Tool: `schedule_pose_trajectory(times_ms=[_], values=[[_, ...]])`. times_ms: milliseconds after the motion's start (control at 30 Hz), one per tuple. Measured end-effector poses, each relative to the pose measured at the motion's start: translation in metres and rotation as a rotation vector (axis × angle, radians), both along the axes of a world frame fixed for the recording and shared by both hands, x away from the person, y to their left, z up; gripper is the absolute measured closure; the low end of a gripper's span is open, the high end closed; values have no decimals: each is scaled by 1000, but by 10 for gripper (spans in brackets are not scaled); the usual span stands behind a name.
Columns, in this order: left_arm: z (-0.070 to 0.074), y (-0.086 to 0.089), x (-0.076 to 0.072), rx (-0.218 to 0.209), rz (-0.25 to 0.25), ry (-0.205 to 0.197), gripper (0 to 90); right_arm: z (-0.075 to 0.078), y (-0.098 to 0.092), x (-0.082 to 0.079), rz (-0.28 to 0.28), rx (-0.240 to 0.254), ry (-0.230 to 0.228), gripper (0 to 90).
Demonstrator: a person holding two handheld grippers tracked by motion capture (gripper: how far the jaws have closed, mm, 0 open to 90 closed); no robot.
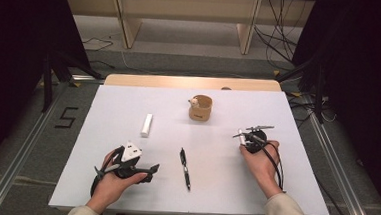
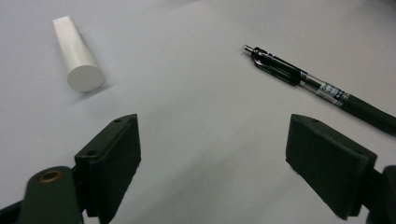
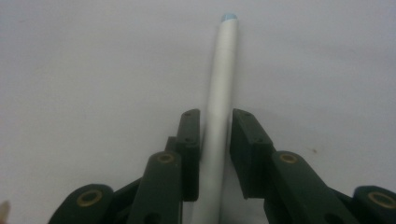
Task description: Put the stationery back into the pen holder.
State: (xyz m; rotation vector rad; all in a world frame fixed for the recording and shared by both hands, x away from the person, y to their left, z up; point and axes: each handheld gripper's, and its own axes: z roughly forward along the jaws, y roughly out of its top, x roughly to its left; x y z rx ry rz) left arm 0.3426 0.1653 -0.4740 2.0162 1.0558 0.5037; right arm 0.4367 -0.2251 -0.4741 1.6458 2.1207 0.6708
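A slim white marker (image 3: 218,116) with a pale blue tip lies flat on the white worktop (image 1: 123,183), near its right edge. Its barrel runs straight away between the two black jaws, which stand close on either side of its rear half, the blue tip pointing outward beyond them.

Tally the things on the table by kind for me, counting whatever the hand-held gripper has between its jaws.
Pens: 2, black pen lying loose, white pen between the right hand-held gripper's jaws.
White tubes: 1.
Wooden cups: 1, with a small white thing inside.
Total: 4.
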Motion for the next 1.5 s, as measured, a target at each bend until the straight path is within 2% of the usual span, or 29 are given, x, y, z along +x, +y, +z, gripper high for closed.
schedule_pose_trajectory(times_ms=[600, 867, 967, 1233, 1500], values=[[0, 0, 0, 2, -1, -1, 179, 1, 1, 1, -17, 4, 13, 787], [1, 1, 0, 2, -1, -1, 180, 1, -2, 0, -16, 22, 11, 788], [1, 1, 0, 2, -1, -2, 180, 2, -2, 0, -18, 42, 10, 789], [1, 2, 0, -8, 8, -9, 186, 7, -3, -4, -2, 72, -42, 789], [2, 2, 0, -6, 8, -9, 190, 10, -7, -9, 40, 85, -99, 789]])
